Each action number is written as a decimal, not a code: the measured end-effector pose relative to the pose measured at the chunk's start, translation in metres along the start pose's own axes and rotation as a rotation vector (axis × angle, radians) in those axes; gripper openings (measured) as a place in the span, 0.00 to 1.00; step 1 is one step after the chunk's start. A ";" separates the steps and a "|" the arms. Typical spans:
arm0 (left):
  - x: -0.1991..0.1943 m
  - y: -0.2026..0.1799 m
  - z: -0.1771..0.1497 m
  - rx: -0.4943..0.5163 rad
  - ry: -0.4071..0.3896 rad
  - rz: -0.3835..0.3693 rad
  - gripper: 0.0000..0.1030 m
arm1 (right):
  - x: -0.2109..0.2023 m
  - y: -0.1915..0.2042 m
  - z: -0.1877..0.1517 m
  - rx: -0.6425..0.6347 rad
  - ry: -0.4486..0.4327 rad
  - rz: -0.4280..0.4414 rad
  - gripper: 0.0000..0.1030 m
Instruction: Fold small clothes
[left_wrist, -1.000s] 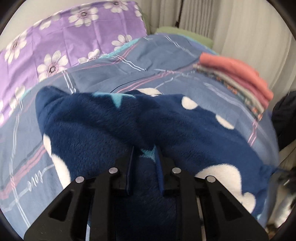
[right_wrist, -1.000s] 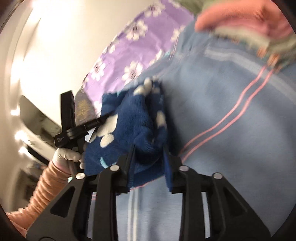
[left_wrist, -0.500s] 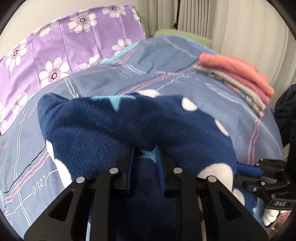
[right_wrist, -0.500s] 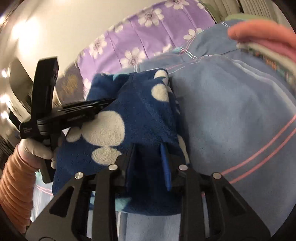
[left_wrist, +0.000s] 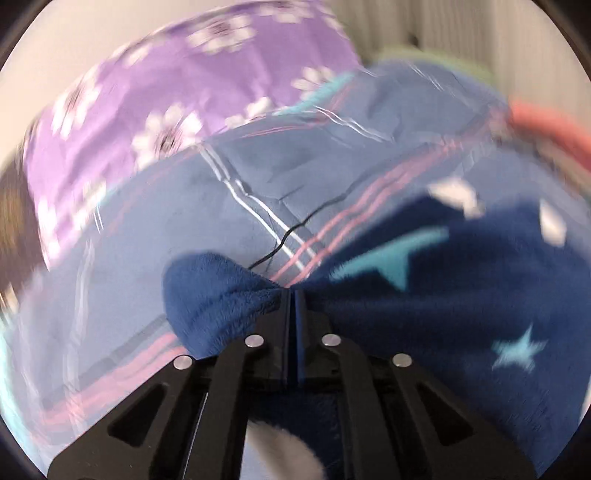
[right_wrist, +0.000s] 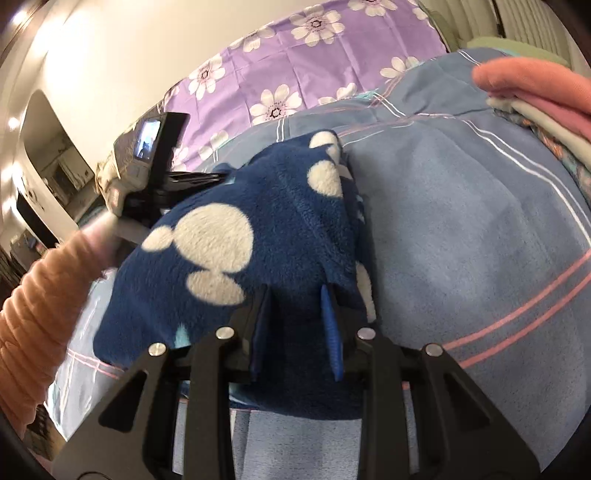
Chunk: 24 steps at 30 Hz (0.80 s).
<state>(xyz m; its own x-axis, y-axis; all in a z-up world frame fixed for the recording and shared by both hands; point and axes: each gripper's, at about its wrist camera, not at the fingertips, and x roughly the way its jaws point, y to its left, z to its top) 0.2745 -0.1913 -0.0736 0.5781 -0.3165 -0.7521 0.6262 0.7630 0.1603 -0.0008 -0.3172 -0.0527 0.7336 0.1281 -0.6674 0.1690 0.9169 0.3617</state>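
A smooth blue quilt, crossed by thin pink and white lines, is spread over most of both views. A purple sheet printed with white daisies is seen along the upper part of each frame. A navy fleece garment, plush and marked with cream blobs and pale blue stars, is draped over the centre of the right wrist view and the lower right of the blurred left wrist view. Folded pink and grey clothes are stacked at the upper right. The right gripper is clamped on a thick bunch of the fleece. The left gripper is pressed fully together, a thin fleece edge pinched at its tips. A ribbed orange sleeve is seen at the left edge.
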 end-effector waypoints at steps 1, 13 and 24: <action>-0.001 -0.004 0.001 0.024 0.001 0.020 0.01 | 0.002 0.002 0.000 -0.004 -0.004 -0.009 0.26; -0.179 -0.007 -0.044 0.041 -0.268 -0.053 0.48 | 0.003 -0.006 -0.003 0.020 0.002 0.021 0.27; -0.212 -0.076 -0.192 0.071 -0.059 -0.169 0.70 | 0.003 -0.010 -0.004 0.020 -0.005 0.048 0.28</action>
<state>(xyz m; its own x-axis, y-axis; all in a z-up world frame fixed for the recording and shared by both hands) 0.0037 -0.0741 -0.0491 0.4900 -0.4710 -0.7335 0.7512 0.6550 0.0813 -0.0024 -0.3244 -0.0609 0.7444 0.1701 -0.6458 0.1468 0.9017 0.4066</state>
